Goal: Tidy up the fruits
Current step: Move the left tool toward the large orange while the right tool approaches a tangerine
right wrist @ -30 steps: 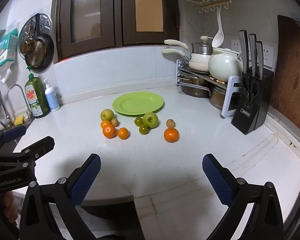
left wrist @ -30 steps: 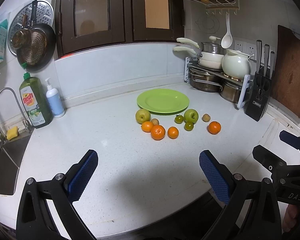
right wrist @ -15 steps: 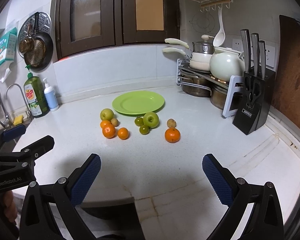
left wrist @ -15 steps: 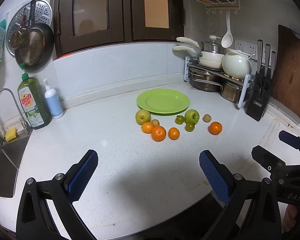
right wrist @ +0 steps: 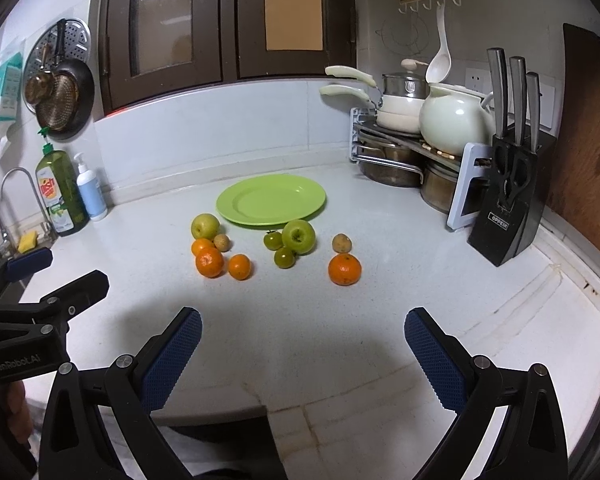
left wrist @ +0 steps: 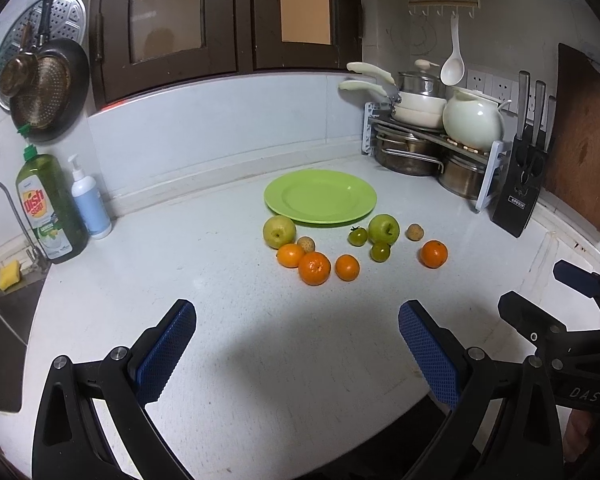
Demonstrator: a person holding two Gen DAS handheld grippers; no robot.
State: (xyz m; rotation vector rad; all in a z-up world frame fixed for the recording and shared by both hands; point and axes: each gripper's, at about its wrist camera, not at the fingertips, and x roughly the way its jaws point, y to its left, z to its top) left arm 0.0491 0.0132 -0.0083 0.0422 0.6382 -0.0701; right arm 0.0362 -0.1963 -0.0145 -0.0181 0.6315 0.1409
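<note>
An empty green plate (left wrist: 320,197) (right wrist: 271,199) lies on the white counter. In front of it lie loose fruits: two green apples (left wrist: 279,231) (left wrist: 384,229), several oranges (left wrist: 314,267) (right wrist: 344,269), two small green tomatoes (left wrist: 357,236) and two small brown fruits (left wrist: 414,232). My left gripper (left wrist: 298,334) is open and empty, well short of the fruits. My right gripper (right wrist: 302,338) is open and empty, also near the counter's front edge. Each gripper shows at the side of the other's view.
A pot rack with pans and a white kettle (left wrist: 473,121) stands at the back right, beside a knife block (left wrist: 520,196) and a wooden board (left wrist: 584,136). Dish soap (left wrist: 48,208), a pump bottle (left wrist: 88,200) and the sink (left wrist: 0,320) are at the left.
Both grippers have moved slightly forward toward the fruits. They stay open and empty. The fruits and plate have not moved.
</note>
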